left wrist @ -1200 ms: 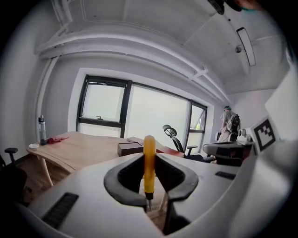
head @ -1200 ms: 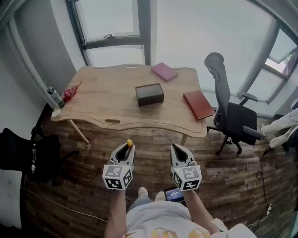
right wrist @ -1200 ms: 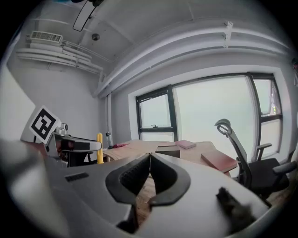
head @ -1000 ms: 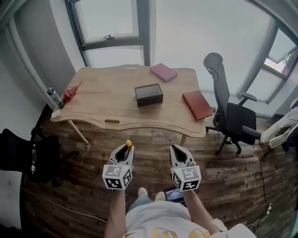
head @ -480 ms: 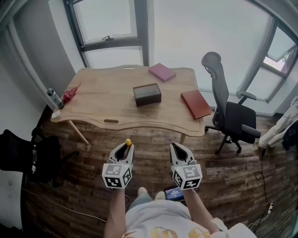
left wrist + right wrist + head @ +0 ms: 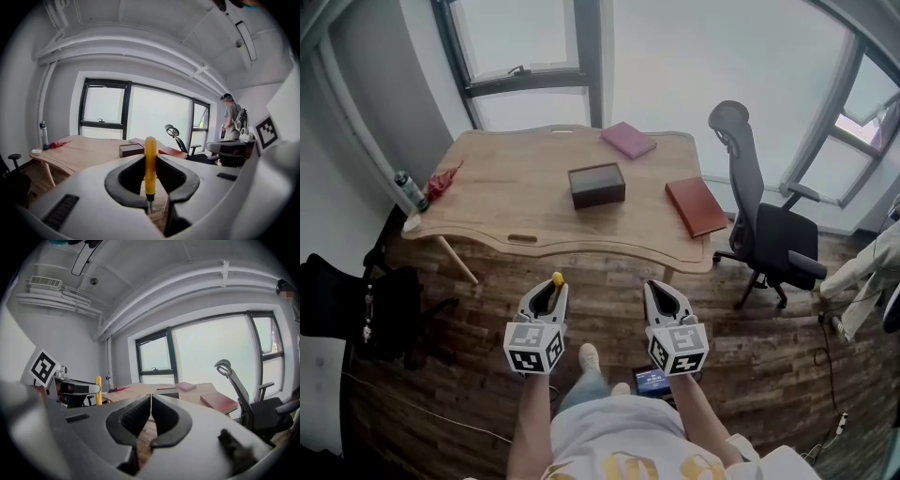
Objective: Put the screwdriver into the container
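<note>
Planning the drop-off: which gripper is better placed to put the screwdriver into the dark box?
Left. The left gripper grips the yellow-handled screwdriver; the right gripper is shut, empty. The dark rectangular box sits on the wooden table ahead of both.

Left tongs [image 6: 553,288] clamp the screwdriver [image 6: 150,161]; right tongs [image 6: 655,290] closed, held alongside.

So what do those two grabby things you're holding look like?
They match. The left gripper and the right gripper both have pale grey, rounded tongs lined with black ribbed pads. Behind the tongs, each carries a white cube printed with black square markers. The person holding them wears a white T-shirt with a yellow print.
</note>
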`<state>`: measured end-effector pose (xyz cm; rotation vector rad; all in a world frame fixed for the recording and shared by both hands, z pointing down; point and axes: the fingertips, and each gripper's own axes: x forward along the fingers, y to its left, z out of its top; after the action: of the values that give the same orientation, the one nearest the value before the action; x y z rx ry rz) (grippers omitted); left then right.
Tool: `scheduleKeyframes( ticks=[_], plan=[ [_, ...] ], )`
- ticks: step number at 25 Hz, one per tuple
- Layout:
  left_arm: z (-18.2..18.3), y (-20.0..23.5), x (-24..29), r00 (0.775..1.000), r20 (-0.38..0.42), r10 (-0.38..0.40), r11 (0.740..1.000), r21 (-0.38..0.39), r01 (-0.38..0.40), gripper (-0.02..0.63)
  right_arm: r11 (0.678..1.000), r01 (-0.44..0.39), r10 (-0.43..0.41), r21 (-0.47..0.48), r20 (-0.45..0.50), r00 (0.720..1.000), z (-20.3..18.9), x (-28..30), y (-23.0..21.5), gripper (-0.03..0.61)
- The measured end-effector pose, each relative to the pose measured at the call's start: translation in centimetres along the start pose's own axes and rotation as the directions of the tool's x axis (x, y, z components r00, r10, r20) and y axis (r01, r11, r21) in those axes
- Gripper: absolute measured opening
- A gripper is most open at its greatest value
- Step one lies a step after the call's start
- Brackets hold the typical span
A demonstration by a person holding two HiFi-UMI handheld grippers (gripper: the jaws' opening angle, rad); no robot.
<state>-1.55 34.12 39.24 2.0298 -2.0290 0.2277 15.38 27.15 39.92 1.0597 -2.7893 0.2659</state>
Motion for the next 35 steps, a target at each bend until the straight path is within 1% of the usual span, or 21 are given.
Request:
scheduleKeyframes(
  ticks=[4,9,12,16,19,23,26,30,33,35],
  plan=[
    [0.0,0.4,1.1,1.0,-0.007,0.007,1.0,0.002,-0.007,0.077,1.0,-0.012,0.012,-0.004,-0.002,1.0,0.0,1.0,-0.5,0.032],
    [0.9,0.9,3.4,1.0,0.0,0.003,1.0,0.005,-0.003,0.077,1.0,-0.014,0.014,-0.007,-0.003,1.0,0.4,3.0,-1.7,0.032],
    [0.9,1.7,5.7,1.0,-0.003,-0.001,1.0,-0.004,0.001,0.077,1.0,-0.005,0.005,-0.014,-0.009,1.0,0.5,4.8,-3.0,0.032],
    [1.0,2.7,10.0,1.0,-0.017,-0.025,1.0,-0.01,0.025,0.077,1.0,0.027,-0.027,-0.005,-0.028,0.999,0.3,7.8,-5.6,0.032],
    [1.5,4.0,14.0,0.999,-0.032,-0.045,0.999,-0.014,0.044,0.077,0.999,0.051,-0.051,0.002,-0.041,0.998,0.6,10.9,-7.4,0.032],
    [2.5,5.8,19.3,0.995,-0.054,-0.089,0.996,-0.005,0.089,0.077,0.995,0.095,-0.093,0.025,-0.07,0.993,0.8,15.2,-9.7,0.032],
    [3.9,8.3,23.9,0.991,-0.071,-0.111,0.994,-0.002,0.111,0.077,0.991,0.128,-0.124,0.041,-0.085,0.989,1.4,19.3,-11.4,0.032],
    [5.4,11.5,29.2,0.986,-0.088,-0.139,0.99,-0.012,0.139,0.077,0.985,0.163,-0.156,0.054,-0.111,0.981,2.4,25.1,-13.3,0.032],
    [6.6,13.8,32.6,0.982,-0.086,-0.171,0.985,-0.04,0.168,0.077,0.983,0.175,-0.167,0.057,-0.125,0.978,2.9,29.6,-14.0,0.032],
    [7.2,15.0,34.6,0.978,-0.086,-0.19,0.981,-0.046,0.187,0.077,0.982,0.18,-0.17,0.063,-0.141,0.975,2.9,32.2,-14.2,0.032]
  ],
)
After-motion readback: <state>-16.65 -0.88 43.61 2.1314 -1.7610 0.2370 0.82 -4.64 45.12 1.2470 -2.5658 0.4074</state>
